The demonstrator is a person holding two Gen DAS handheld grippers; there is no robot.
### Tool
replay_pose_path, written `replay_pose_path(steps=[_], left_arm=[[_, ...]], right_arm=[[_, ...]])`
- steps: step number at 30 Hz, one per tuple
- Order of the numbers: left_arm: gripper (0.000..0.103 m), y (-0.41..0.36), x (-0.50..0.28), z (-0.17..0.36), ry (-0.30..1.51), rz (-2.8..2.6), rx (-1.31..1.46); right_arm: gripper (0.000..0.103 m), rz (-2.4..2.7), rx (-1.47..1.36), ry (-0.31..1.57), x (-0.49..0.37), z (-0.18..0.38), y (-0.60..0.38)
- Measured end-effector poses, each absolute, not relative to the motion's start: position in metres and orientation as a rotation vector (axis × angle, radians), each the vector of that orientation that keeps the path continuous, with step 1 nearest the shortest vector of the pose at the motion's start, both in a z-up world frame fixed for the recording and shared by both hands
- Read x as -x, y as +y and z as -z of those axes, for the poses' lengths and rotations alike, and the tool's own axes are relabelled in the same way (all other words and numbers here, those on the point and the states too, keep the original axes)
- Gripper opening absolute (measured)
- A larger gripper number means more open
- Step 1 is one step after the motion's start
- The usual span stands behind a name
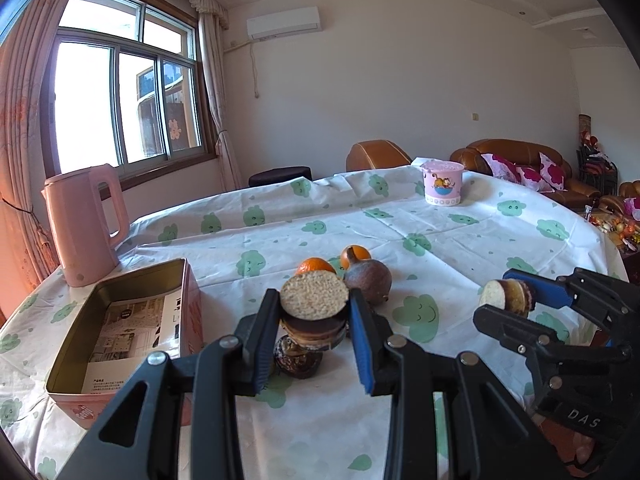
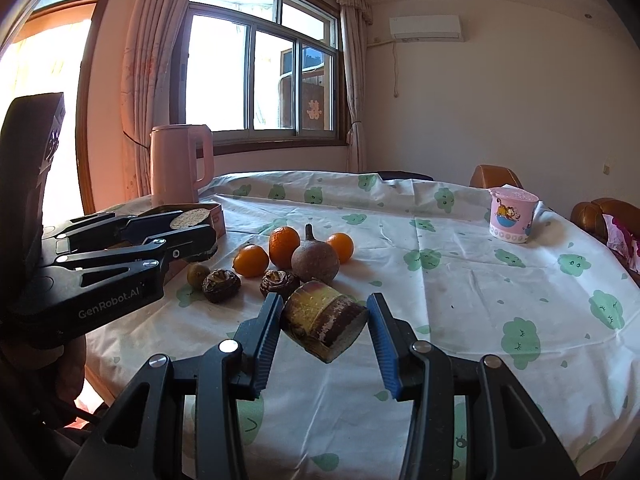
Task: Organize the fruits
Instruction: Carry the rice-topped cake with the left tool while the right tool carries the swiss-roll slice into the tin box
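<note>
On the cloud-print worktop (image 2: 460, 280) lie three oranges (image 2: 284, 246); each gripper's fingers (image 1: 260, 340) clamp one cut sugarcane piece (image 1: 314, 300), the right gripper (image 2: 322, 320) holding the purple-yellow sugarcane piece (image 2: 324, 318).

A short sugarcane piece (image 1: 314, 312), dark-skinned with a pale grainy cut end facing up, stands upright between the left jaws, above the table. A second sugarcane piece (image 2: 323, 320), yellow-brown and purple, lies tilted between the right jaws, cut end toward the camera. On the table sit three oranges (image 2: 284, 247), (image 2: 251, 260), (image 2: 340, 246), clustered around a brown, stemmed round fruit (image 2: 315, 260). Just in front lie two dark water chestnuts (image 2: 221, 285), (image 2: 279, 282) and a small greenish fruit (image 2: 198, 275). An open pink tin (image 1: 120, 332) holds printed paper.
</note>
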State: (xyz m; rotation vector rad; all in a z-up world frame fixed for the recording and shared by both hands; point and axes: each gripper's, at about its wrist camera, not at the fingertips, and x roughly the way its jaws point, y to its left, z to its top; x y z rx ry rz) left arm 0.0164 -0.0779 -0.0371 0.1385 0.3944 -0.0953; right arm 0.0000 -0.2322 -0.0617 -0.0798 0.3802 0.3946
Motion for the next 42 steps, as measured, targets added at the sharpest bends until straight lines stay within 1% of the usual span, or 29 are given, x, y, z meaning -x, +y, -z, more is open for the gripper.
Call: replay_pose_path(steps=[20,42], left_arm=[[0.036,-0.056,-0.019,0.026,0.365,-0.001,-0.133],[0.036,-0.004,-0.036,0.017,0.395,-0.121,-0.077]], right_arm=[[0.046,-0.39,0.091,0.304,-0.006,0.038,-0.229],[0.046,-0.522,0.161,0.272,-0.031,0.001,-0.177]])
